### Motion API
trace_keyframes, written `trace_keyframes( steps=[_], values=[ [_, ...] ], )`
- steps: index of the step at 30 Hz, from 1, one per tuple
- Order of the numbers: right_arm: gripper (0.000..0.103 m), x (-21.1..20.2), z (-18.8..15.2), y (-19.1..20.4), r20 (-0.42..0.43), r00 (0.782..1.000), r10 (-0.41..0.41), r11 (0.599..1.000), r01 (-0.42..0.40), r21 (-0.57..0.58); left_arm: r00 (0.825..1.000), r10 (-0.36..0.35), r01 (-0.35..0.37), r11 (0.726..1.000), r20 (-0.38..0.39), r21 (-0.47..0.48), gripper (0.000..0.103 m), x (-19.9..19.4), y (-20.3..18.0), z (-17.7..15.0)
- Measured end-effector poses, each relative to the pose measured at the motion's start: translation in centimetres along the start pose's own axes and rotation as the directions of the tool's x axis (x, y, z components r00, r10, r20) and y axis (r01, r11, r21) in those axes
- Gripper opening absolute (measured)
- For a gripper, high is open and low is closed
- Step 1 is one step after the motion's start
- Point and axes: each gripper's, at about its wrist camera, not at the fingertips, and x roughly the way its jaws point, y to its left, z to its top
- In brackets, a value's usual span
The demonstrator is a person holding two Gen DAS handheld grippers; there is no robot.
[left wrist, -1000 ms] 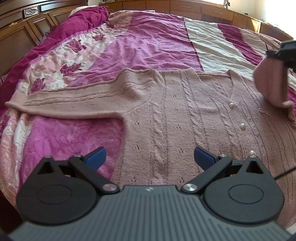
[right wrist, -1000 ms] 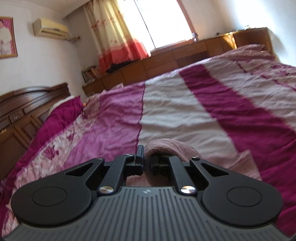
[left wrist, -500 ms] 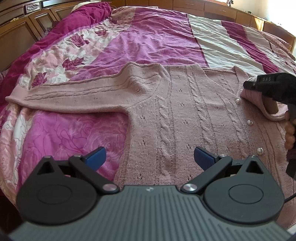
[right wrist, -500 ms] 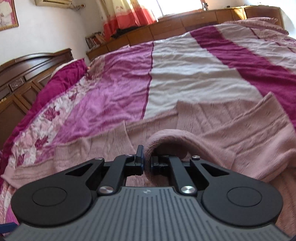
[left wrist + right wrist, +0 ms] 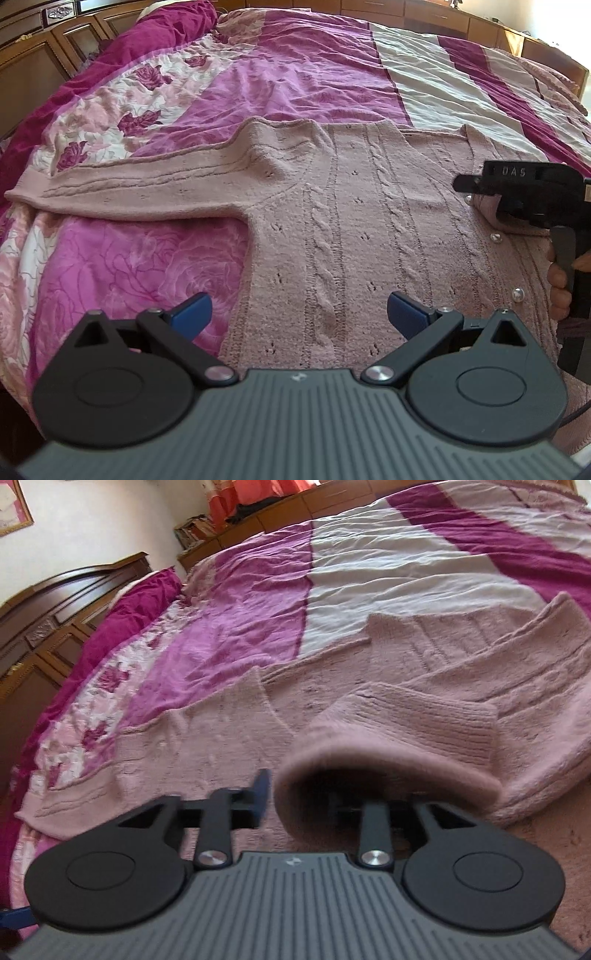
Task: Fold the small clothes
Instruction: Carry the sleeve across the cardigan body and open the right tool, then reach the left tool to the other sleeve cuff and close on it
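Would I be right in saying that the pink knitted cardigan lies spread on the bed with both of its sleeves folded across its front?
Not quite: only one sleeve is folded across the cardigan. The other sleeve lies stretched out sideways on the bedspread, as the left wrist view shows. The rest holds.

We can read only one marking: the raised letters "DAS" on the top face of the black right gripper [image 5: 517, 184], which enters the left wrist view from about three o'clock. A small pale emblem sits at the middle of each grey ribbed gripper body, at six o'clock in either view, but we cannot make it out as letters. The framed picture [image 5: 11, 506] on the wall at ten o'clock shows us no legible writing.
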Motion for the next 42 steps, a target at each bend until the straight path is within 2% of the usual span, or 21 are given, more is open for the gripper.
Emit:
trace_keyframes(
  steps=[2,4,12,14,20,23,32,36,42],
  values=[
    [0.072,-0.3,0.0,0.3,-0.001,1.000,0.018,1.000,-0.018,0.000,1.000,0.000,0.000,1.000,0.003,0.002,0.103,-0.1,-0.1,0.0],
    [0.076,-0.8,-0.1,0.6,-0.003,1.000,0.017,1.000,-0.017,-0.002,1.000,-0.001,0.001,1.000,0.006,0.003,0.103,-0.2,-0.1,0.0],
    [0.082,-3.9,-1.6,-0.3,-0.007,1.000,-0.005,1.000,0.005,0.011,1.000,-0.011,0.011,1.000,0.018,0.006,0.103,-0.6,-0.2,0.1],
    [0.087,-4.9,-1.9,-0.6,-0.014,1.000,-0.018,1.000,0.018,0.011,1.000,-0.019,0.019,1.000,0.023,0.010,0.103,-0.7,-0.3,0.1],
    [0.089,-8.1,-2.6,-2.2,-0.018,0.999,-0.034,0.999,0.035,0.027,0.999,-0.029,0.029,0.999,0.029,0.025,0.103,-0.9,-1.1,0.3],
    [0.089,-10.1,-2.8,-2.8,-0.015,0.999,-0.042,0.999,0.042,-0.005,0.999,-0.038,0.036,0.999,0.033,0.038,0.103,-1.1,-1.7,0.4],
    [0.089,-15.1,-2.7,-5.0,0.092,0.990,-0.107,0.993,0.110,-0.032,0.995,-0.083,0.076,0.989,0.054,0.123,0.103,-1.2,-5.3,1.6],
    [0.089,-15.6,-2.4,-6.4,0.117,0.983,-0.142,0.990,0.143,0.004,0.993,-0.100,0.086,0.981,0.070,0.172,0.103,-1.0,-7.6,2.4],
    [0.089,-15.5,-2.7,-8.6,0.111,0.978,-0.177,0.984,0.173,0.043,0.989,-0.118,0.090,0.963,0.094,0.254,0.103,-0.2,-10.6,3.9]
  ],
)
